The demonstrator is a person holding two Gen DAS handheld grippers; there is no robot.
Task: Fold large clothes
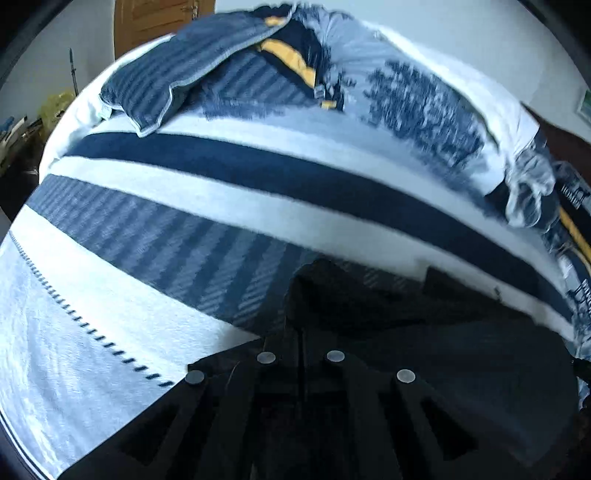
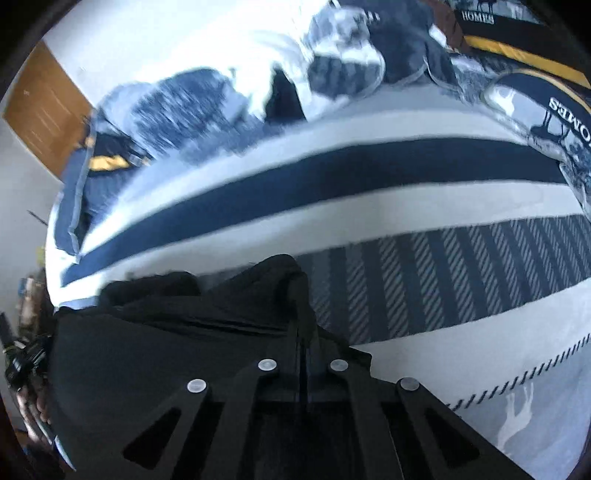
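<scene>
Pillows [image 1: 162, 88] and rumpled bedding [image 2: 332, 66] beyond black garment [image 1: 443, 354].

The word "HOMES" was printed in pale capitals on the dark, yellow-banded bedding [image 2: 480, 16] at the top of the right wrist view, seen upside down, with small animal figures above it. On a pillow [image 2: 546, 114] at the right edge of that view, pale capitals ran sideways, showing "OMES", with the first letter cut off. In the left wrist view, pale lettering stood on dark bedding [image 1: 570, 192] at the right edge, blurred; it looked like "HOME" but could not be read with certainty. No numbers or other signs were legible.
</scene>
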